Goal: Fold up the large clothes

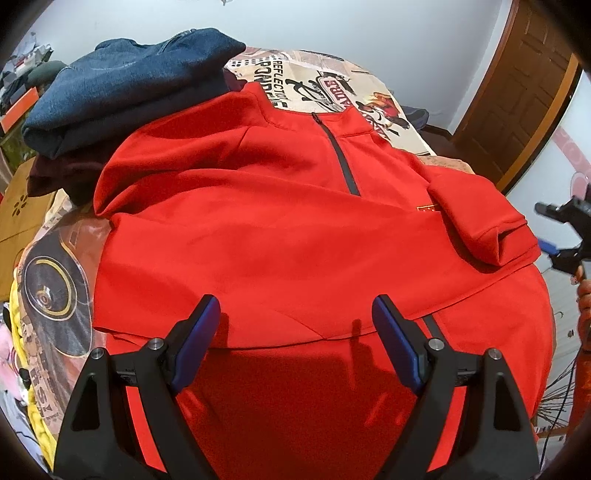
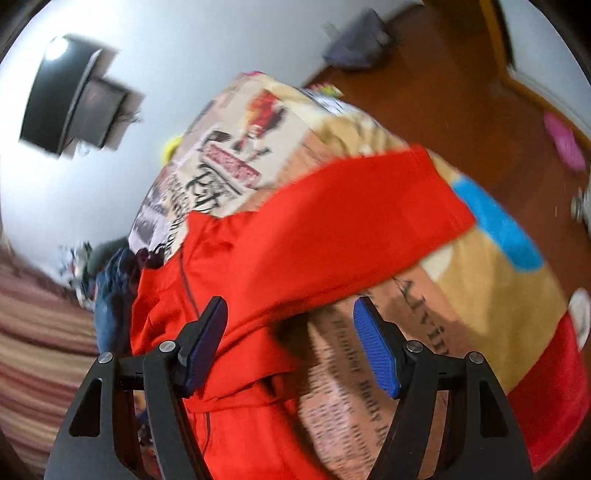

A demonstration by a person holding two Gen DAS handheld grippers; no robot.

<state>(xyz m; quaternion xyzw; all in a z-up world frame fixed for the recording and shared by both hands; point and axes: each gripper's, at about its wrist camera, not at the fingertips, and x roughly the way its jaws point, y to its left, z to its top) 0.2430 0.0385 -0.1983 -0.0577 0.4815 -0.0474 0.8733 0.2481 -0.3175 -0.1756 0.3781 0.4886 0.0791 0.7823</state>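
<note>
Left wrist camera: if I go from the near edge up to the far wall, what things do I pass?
Left gripper, open → red pullover → its dark zipper → printed bedspread → white wall.

My pullover (image 1: 280, 236) is a bright, plain red, broken only by a dark grey zip (image 1: 341, 158) at the neck and a small yellow-and-red badge (image 1: 426, 208) on the chest. Under it my bedspread (image 1: 332, 88) is cream and tan with black lettering, red cartoon figures, a black-and-yellow ring, and a sky-blue patch (image 2: 498, 229). The folded pile beside it is denim blue (image 1: 125, 88) over dark maroon (image 1: 62, 173). My left tongs (image 1: 295, 317) and right tongs (image 2: 291, 317) are black with deep blue pads. The floor (image 2: 461, 96) is reddish-brown wood, the wall (image 1: 332, 22) pale grey-white.
</note>
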